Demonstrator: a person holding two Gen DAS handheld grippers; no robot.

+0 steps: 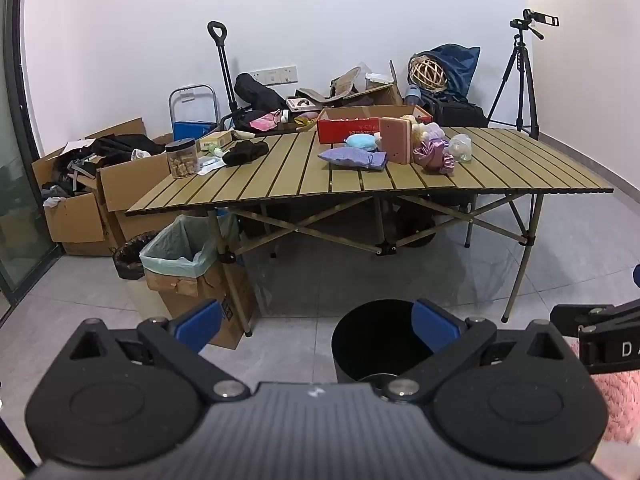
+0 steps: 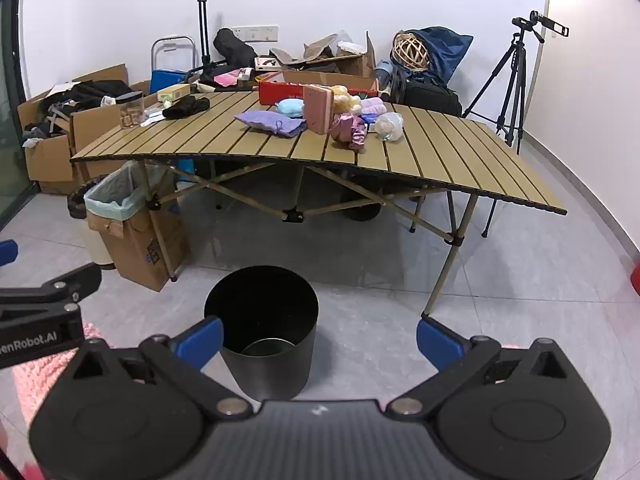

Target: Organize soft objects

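A pile of soft objects lies on the slatted folding table: a lavender pillow, a light blue plush, a pink foam block, a shiny pink cloth and pale plush toys. A black round bin stands on the floor before the table. My left gripper and my right gripper are both open, empty, held low above the floor near the bin, far from the table.
A red cardboard box sits behind the pile. A jar and black cloth lie at the table's left. A lined carton bin, open boxes and a tripod surround the table. Pink fluffy fabric lies at right.
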